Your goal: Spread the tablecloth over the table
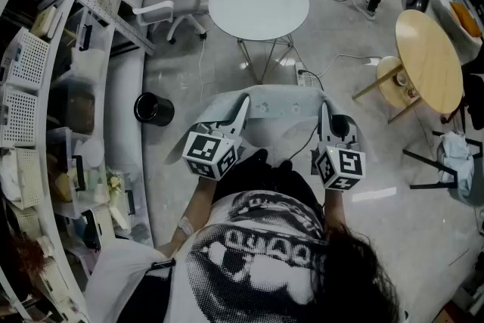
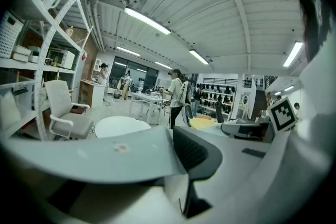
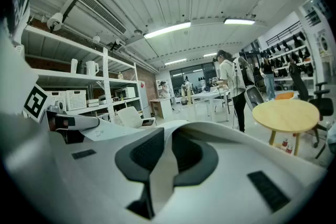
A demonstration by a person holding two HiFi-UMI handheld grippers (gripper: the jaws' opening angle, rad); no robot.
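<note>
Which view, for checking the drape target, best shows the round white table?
Head view: whole round white table, top and legs, from above. Left gripper view catches part of its top beyond the tablecloth; right gripper view shows none.

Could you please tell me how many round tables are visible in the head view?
2: a white table straight ahead, beyond the held tablecloth, and a wooden table to the right. A low round wooden stand beside it might count as a third.
</note>
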